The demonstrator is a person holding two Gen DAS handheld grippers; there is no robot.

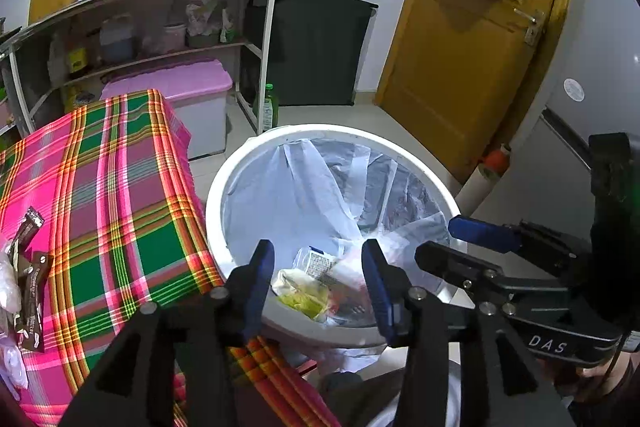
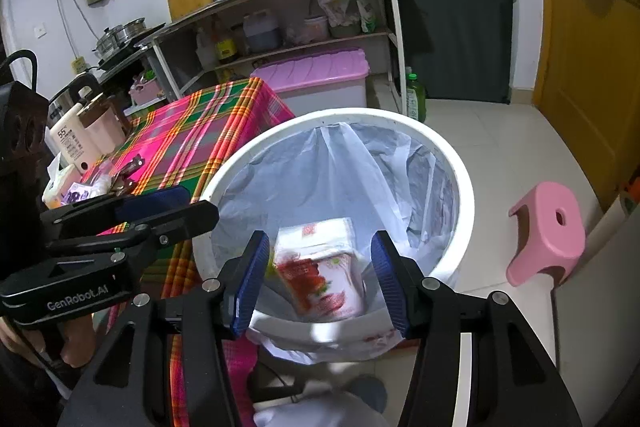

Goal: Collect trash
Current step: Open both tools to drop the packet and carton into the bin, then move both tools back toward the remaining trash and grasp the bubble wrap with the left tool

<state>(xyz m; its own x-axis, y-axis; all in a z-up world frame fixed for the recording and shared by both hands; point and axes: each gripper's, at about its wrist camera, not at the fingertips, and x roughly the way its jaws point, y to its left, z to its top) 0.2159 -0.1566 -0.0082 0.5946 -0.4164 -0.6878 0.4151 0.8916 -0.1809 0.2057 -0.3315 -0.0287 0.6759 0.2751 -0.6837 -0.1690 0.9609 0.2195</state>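
Note:
A white trash bin [image 1: 224,187] lined with a clear bag stands beside the table; it also shows in the right wrist view [image 2: 460,163]. Wrappers and a crumpled packet [image 1: 308,287] lie at its bottom. My left gripper [image 1: 318,267] is open and empty above the bin's near rim. My right gripper [image 2: 320,263] is open above the bin. A blurred red-and-white package [image 2: 320,275] lies between and below its fingers, inside the bin, not gripped. Brown snack wrappers [image 1: 30,267] lie on the plaid tablecloth [image 1: 120,195] at the left.
A pink stool [image 2: 548,231] stands on the tiled floor right of the bin. A shelf rack [image 2: 280,27] with bottles, a pink-lidded box [image 2: 320,75] and a green bottle [image 2: 416,99] stand behind. A wooden door [image 1: 460,67] is at the right. Bottles and a kettle [image 2: 80,131] crowd the table's far end.

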